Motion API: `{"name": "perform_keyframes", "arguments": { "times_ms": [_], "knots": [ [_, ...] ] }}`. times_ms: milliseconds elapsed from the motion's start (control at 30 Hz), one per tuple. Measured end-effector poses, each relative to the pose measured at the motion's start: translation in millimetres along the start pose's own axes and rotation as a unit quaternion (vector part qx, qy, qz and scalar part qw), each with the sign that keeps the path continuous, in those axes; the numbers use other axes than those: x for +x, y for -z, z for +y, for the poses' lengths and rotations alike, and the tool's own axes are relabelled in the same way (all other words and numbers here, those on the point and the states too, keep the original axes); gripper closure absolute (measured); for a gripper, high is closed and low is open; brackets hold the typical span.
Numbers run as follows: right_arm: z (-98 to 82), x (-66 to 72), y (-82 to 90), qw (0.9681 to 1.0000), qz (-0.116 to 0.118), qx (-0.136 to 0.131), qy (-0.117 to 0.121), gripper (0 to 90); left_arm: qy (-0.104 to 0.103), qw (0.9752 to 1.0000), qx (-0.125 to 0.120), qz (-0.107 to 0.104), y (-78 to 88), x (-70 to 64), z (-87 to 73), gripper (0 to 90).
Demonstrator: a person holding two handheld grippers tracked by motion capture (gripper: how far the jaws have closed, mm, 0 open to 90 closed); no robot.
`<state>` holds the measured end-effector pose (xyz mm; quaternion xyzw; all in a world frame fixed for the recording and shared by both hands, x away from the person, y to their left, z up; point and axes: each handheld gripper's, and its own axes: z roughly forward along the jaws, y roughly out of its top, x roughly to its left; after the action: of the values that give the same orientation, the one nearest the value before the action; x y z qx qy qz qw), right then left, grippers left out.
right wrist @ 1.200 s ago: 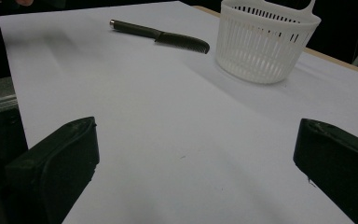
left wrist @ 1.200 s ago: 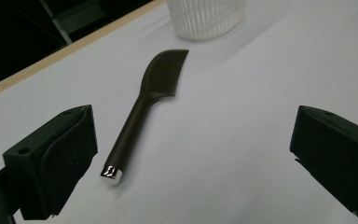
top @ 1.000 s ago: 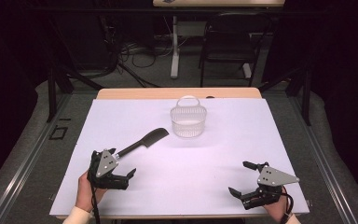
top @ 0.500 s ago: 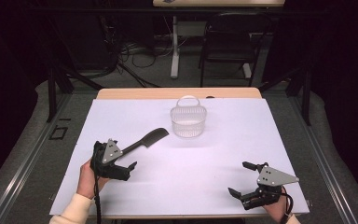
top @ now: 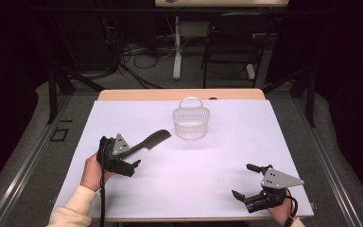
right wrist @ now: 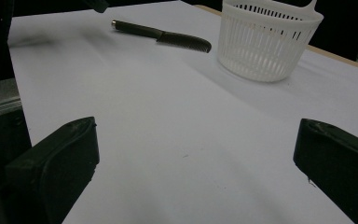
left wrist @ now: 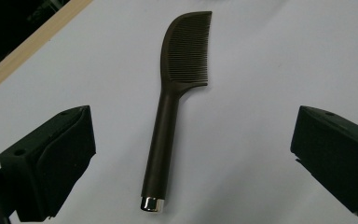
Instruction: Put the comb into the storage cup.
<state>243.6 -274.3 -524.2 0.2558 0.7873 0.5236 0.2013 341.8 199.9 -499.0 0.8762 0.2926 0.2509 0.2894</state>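
A dark brown comb (top: 150, 141) with a long handle lies flat on the white table, left of centre. In the left gripper view the comb (left wrist: 168, 116) runs lengthwise between the wide-apart jaws, its metal-capped handle end nearest me. My left gripper (top: 123, 158) hovers open over that handle end, touching nothing. A white slatted basket (top: 191, 124) with a handle stands upright beyond the comb; the same basket (right wrist: 266, 39) is at the top of the right gripper view. My right gripper (top: 246, 182) rests open near the front right edge, with nothing between its jaws.
The white table sheet (top: 198, 165) covers most of the wooden tabletop (top: 123, 94), which shows along the far edge. Dark floor, cables and a chair (top: 231, 42) lie beyond the table.
My left gripper has moved forward and right from the front left of the table to the comb's handle end. The right gripper, the comb and the basket have stayed put.
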Motion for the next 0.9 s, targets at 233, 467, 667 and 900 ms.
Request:
{"name": "perform_keyframes", "arguments": {
  "times_ms": [233, 467, 667, 900],
  "knots": [
    [0.4, 0.0, -1.8, 1.0, 0.004, 0.0, 0.0, 0.0, -0.002, 1.0, 0.01, -0.001, -5.7, 4.8, 2.8, 0.0],
    [0.6, 0.4, -2.8, 1.0, 0.005, 0.003, 0.002, 0.0, -0.008, 0.9995, 0.03, -0.004, -11.1, 7.9, 7.2, 0.0],
    [0.4, 0.4, -2.2, 1.0, 0.003, 0.005, 0.001, 0.0, -0.013, 0.9991, 0.04, -0.003, -15.4, 13.7, 15.3, 0.0],
    [0.4, 0.1, -3.8, 1.0, 0.006, 0.007, 0.004, 0.0, -0.019, 0.9984, 0.053, 0.002, -25.9, 16.5, 24.1, 0.0]
  ]
}}
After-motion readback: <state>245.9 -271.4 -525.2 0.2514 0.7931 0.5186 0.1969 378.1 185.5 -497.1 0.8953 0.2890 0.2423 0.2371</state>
